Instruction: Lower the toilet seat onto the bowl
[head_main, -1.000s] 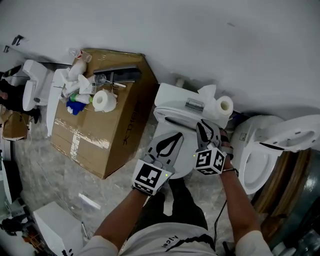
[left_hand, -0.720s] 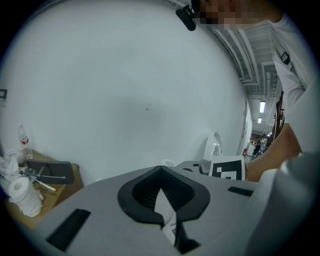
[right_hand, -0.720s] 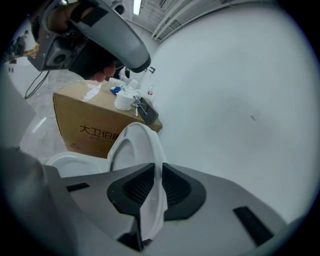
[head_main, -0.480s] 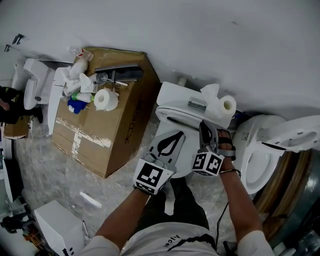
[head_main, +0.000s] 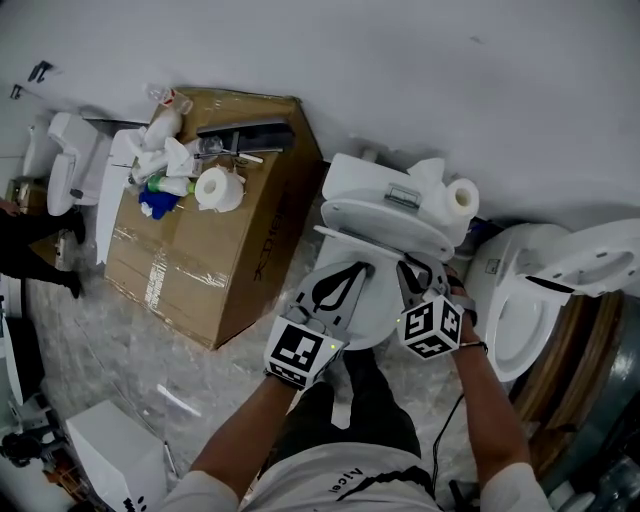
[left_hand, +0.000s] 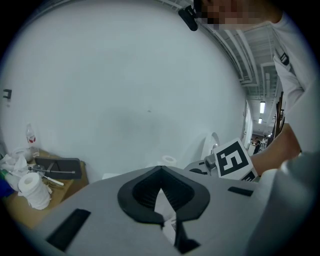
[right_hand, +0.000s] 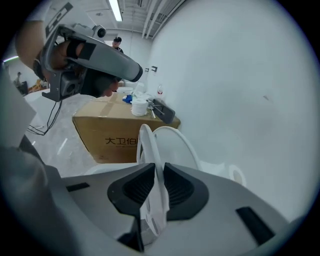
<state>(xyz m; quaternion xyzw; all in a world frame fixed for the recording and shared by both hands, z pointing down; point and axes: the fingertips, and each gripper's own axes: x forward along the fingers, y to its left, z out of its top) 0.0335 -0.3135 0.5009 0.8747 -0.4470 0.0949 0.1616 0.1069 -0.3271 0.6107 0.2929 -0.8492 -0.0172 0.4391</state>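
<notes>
The white toilet stands in front of me, its lid raised against the tank. The toilet seat is tilted forward off the lid. My right gripper is shut on the seat's front rim, which stands edge-on between the pads. Its jaws have just eased open a little, with the rim still between them. In the head view the right gripper is at the bowl's right. My left gripper hovers over the bowl, shut and holding nothing; its tips meet.
A large cardboard box stands left of the toilet, with a paper roll and bottles on top. Another paper roll sits on the tank. A second toilet is close on the right. A white wall runs behind.
My right gripper has moved toward me and slightly right with the seat rim, and the seat has tipped forward off the lid. The left gripper has shifted only a little.
</notes>
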